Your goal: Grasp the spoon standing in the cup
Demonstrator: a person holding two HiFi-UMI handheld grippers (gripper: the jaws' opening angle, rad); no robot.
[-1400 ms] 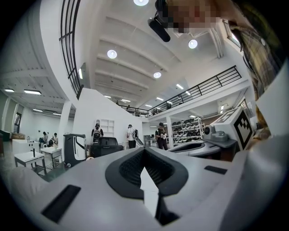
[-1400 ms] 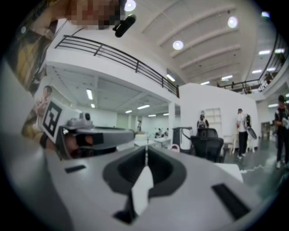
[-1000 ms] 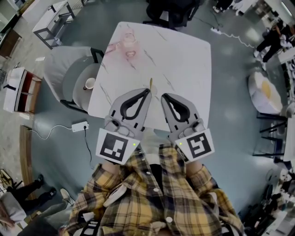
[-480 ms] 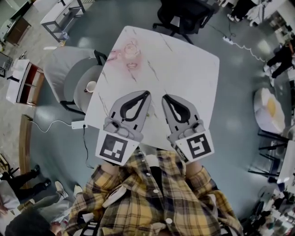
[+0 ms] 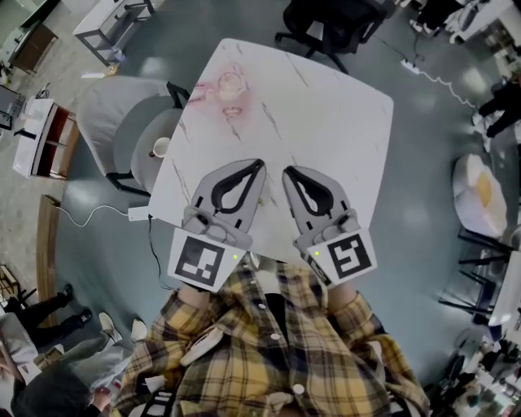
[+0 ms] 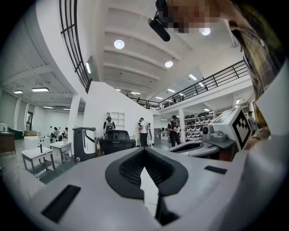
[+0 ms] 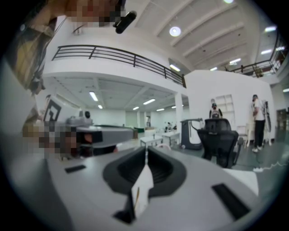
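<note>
In the head view neither the spoon nor its cup shows; the spot between and under the gripper tips is covered. My left gripper (image 5: 260,164) and right gripper (image 5: 286,171) sit side by side over the near part of the white marble table (image 5: 326,106), tips almost touching, both shut with nothing in them. The left gripper view has the left gripper (image 6: 144,150) with its jaws met and only a strip of table behind. In the right gripper view the right gripper (image 7: 146,151) is also shut, and a thin yellowish streak (image 7: 137,195) shows through the slit. I cannot tell what it is.
Pink see-through items (image 5: 230,86) lie at the table's far left corner. A grey round stool (image 5: 145,138) with a small cup (image 5: 159,147) stands left of the table, and a black office chair (image 5: 326,24) beyond it. A cable and socket strip (image 5: 137,213) lie on the floor.
A thin wooden handle stood just beyond the gripper tips a second ago; it is out of sight now. Both grippers have slid together across the table, still shut.
</note>
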